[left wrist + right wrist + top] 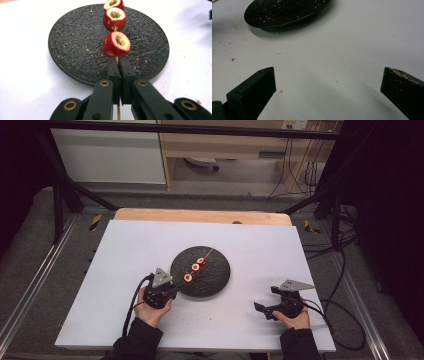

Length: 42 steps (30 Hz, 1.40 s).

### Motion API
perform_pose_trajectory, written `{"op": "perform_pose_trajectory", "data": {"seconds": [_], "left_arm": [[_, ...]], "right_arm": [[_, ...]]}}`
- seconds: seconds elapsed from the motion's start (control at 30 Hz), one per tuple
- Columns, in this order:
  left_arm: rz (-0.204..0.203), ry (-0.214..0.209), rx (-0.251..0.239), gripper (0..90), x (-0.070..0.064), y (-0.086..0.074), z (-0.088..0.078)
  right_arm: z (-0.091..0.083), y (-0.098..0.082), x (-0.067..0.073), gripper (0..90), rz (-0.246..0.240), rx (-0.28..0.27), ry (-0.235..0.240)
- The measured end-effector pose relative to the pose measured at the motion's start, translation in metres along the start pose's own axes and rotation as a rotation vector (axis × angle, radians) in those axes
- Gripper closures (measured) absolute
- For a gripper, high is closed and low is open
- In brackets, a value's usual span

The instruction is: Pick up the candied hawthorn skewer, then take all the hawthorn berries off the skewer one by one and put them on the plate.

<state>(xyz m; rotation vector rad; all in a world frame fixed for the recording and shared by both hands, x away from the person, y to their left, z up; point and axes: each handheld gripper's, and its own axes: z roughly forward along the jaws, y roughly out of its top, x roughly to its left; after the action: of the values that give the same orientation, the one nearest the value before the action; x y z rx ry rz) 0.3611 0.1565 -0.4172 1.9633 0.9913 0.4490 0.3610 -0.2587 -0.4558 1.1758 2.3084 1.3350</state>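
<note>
- High view: the left gripper (172, 287) sits at the near-left rim of the black plate (215, 280) on the white table (125, 255), clenched on the near end of a skewer (195, 265) that carries three red hollowed fruits across the plate. The right gripper (265, 307) rests well apart on the table, to the right.
- Left gripper view: the jaws are pinched tight on the thin wooden stick (117, 60) just below the nearest fruit (116, 44); the other two fruits sit farther up the stick, over the plate (72, 47). I judge the step in hand to be lifting the skewer off the plate.
- Right gripper view: the jaws stand wide apart, released, with nothing between them; crumbs cling to one pad. The plate (287, 12) lies ahead. The next move likely calls for this gripper to come in and take a fruit while the left steadies the stick.
</note>
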Motion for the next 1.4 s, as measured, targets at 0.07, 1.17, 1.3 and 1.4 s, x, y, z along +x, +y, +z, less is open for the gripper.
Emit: {"op": "perform_pose_trajectory", "data": {"seconds": [0.07,1.17,1.3,1.4], "left_arm": [[0.0,-0.009,-0.007,88.3,0.002,-0.003,-0.005],[0.023,-0.08,-0.079,88.3,0.019,-0.044,-0.045],[0.028,-0.081,-0.082,88.3,0.018,-0.044,-0.045],[0.032,-0.082,-0.082,88.3,0.016,-0.044,-0.044]], "right_arm": [[0.0,0.0,0.0,0.9,0.004,-0.003,0.001],[0.026,0.029,0.04,0.6,0.018,-0.026,0.012],[0.035,0.038,0.049,0.7,0.016,-0.019,0.017],[0.041,0.047,0.056,1.1,0.018,-0.025,0.03]]}}
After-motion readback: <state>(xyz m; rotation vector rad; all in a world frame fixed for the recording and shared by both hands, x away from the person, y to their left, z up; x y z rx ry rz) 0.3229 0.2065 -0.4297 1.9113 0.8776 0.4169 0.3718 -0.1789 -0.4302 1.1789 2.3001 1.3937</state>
